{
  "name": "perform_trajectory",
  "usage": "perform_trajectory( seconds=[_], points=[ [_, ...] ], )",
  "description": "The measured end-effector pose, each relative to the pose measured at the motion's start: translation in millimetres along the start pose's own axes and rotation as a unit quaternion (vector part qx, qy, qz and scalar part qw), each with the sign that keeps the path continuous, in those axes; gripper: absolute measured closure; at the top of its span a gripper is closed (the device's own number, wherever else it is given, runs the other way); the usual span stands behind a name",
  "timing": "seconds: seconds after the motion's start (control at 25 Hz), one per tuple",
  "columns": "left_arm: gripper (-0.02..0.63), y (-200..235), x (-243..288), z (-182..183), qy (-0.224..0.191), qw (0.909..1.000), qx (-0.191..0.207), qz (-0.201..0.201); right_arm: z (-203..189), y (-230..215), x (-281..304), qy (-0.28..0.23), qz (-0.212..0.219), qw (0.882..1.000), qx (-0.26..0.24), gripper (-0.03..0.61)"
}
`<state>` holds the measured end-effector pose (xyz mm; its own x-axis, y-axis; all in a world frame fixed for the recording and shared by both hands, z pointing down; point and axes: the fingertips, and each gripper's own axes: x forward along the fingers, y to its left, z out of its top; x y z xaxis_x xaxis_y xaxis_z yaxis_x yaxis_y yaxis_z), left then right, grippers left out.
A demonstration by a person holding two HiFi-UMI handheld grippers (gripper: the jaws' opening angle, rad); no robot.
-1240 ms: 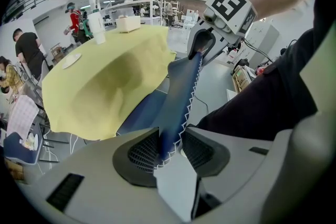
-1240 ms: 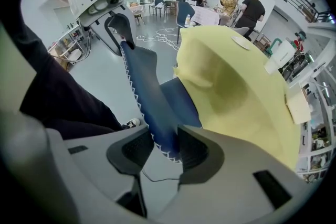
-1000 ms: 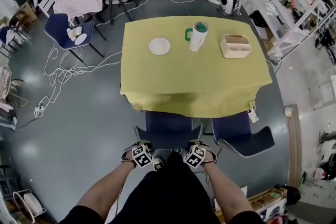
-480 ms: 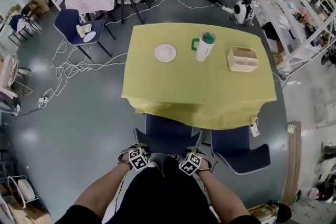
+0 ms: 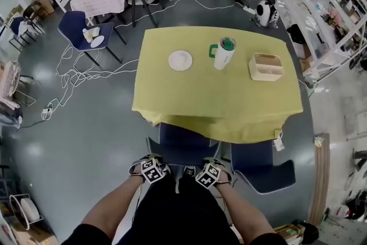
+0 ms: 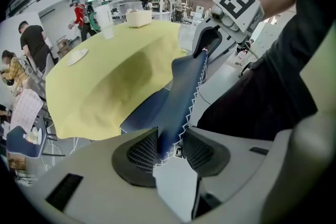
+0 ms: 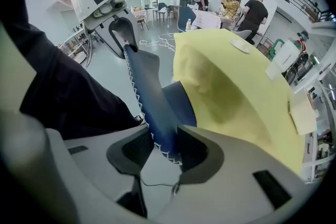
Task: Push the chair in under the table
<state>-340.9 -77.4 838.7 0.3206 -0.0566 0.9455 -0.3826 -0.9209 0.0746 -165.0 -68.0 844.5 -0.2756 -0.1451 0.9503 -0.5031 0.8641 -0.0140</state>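
A dark blue chair (image 5: 184, 145) stands at the near edge of the table with the yellow cloth (image 5: 218, 97), its seat partly under the hanging cloth. My left gripper (image 5: 151, 170) and right gripper (image 5: 211, 173) point steeply down onto the top of its backrest, side by side. In the left gripper view the jaws (image 6: 169, 150) are shut on the backrest edge (image 6: 184, 86), white stitching showing between the pads. In the right gripper view the jaws (image 7: 158, 149) clamp the same backrest (image 7: 149, 92) from its other end.
On the table stand a white plate (image 5: 180, 59), a white tumbler with a green lid (image 5: 223, 53) and a wooden box (image 5: 266, 66). A second blue chair (image 5: 266, 166) stands to the right. White cables (image 5: 74, 74) lie on the floor at left; people move at the far end.
Both grippers and the chair have shifted a little toward the table, so more of the seat is under the cloth. A person has walked in at the top.
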Motion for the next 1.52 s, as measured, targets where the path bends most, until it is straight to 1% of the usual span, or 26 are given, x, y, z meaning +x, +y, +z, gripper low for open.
perform_trajectory(
  seconds=[0.2, 0.44, 0.68, 1.0, 1.2, 1.52],
  points=[
    [0.466, 18, -1, 8, -0.003, 1.0, 0.004, -0.006, 10, -13, 1, 0.006, 0.008, 1.0, 0.003, 0.437],
    [0.466, 40, 3, 18, -0.004, 1.0, 0.006, -0.004, 20, -39, 4, 0.01, -0.007, 1.0, 0.007, 0.437],
    [0.466, 56, 3, 28, -0.006, 0.9999, 0.009, 0.0, 26, -56, 5, 0.011, -0.01, 1.0, 0.008, 0.437],
    [0.466, 64, 5, 41, -0.012, 0.9999, 0.007, -0.007, 28, -70, 5, 0.01, -0.007, 1.0, 0.009, 0.437],
    [0.466, 77, 9, 47, -0.014, 0.9999, 0.007, 0.007, 30, -85, 6, 0.01, -0.016, 1.0, 0.008, 0.437],
    [0.466, 91, 12, 60, -0.016, 0.9998, 0.008, 0.01, 36, -107, 9, 0.008, -0.026, 1.0, 0.004, 0.437]
  ],
)
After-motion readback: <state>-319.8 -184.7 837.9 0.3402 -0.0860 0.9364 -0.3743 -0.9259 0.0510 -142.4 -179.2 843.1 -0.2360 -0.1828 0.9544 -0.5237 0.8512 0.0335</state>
